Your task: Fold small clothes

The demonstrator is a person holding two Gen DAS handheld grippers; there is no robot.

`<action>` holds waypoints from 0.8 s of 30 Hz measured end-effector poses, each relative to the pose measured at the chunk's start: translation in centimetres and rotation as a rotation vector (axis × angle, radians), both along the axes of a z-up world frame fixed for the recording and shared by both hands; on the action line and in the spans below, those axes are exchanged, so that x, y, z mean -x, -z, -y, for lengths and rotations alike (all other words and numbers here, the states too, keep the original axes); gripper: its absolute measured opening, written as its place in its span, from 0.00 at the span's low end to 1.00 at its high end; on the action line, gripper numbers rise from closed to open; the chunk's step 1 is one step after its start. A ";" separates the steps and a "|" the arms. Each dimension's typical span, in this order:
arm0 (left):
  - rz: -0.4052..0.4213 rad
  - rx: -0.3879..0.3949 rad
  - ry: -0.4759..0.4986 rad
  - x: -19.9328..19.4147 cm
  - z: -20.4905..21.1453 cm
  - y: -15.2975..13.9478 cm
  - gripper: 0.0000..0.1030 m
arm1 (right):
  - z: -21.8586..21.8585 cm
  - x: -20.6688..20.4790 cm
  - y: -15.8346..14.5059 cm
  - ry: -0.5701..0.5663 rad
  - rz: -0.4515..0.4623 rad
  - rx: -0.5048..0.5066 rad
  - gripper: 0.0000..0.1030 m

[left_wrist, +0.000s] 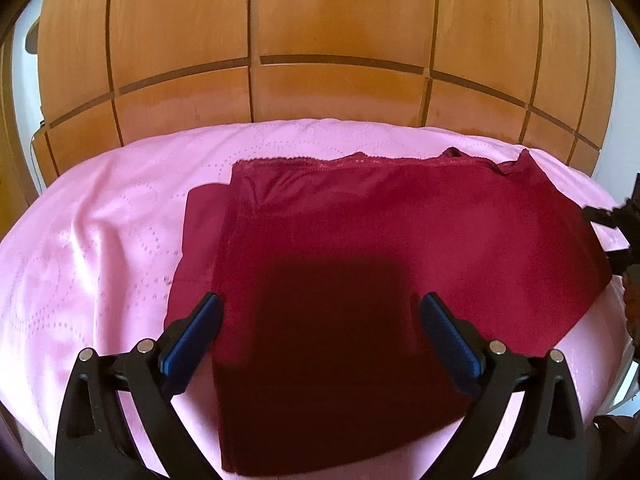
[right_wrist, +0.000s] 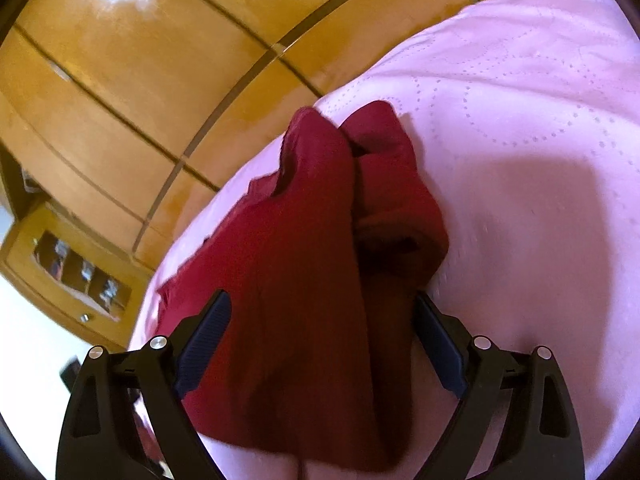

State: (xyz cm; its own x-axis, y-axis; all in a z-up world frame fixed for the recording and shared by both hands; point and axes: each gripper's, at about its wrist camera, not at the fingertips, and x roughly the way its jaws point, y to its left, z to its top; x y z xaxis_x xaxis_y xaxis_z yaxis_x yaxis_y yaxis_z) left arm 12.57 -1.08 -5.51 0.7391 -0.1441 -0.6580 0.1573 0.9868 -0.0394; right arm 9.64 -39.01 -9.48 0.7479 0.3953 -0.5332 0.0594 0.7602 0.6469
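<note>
A dark red garment [left_wrist: 360, 232] with a lace hem along its far edge lies spread on the pink bedspread [left_wrist: 100, 220]. My left gripper [left_wrist: 320, 312] is open just above its near part, blue pads wide apart, holding nothing. My right gripper [right_wrist: 322, 308] is open too, with a bunched, raised fold of the same red garment [right_wrist: 320, 220] between its jaws; the pads do not press it. The right gripper's black tip shows at the right edge of the left wrist view [left_wrist: 616, 220], by the garment's right side.
A glossy wooden wardrobe [left_wrist: 320, 40] stands right behind the bed. A small wooden shelf unit with items [right_wrist: 76, 268] sits at the left of the right wrist view. Bare pink bedspread [right_wrist: 520, 160] stretches to the right of the garment.
</note>
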 end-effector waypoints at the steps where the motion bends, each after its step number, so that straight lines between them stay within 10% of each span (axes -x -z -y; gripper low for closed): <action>1: -0.001 0.006 -0.004 0.1 -0.1 0.0 0.96 | 0.2 -0.2 0.0 0.013 0.006 -0.014 0.87; 10: -0.064 0.159 -0.159 0.6 -3.5 1.3 0.96 | -0.3 -1.0 0.0 0.032 0.054 0.003 0.85; 18: -0.092 0.125 -0.165 0.4 -3.2 2.6 0.97 | 1.8 -1.2 1.2 0.102 0.034 -0.086 0.43; 24: -0.100 0.146 -0.173 0.7 -3.7 2.2 0.97 | 2.2 -1.5 1.2 0.110 0.022 -0.148 0.33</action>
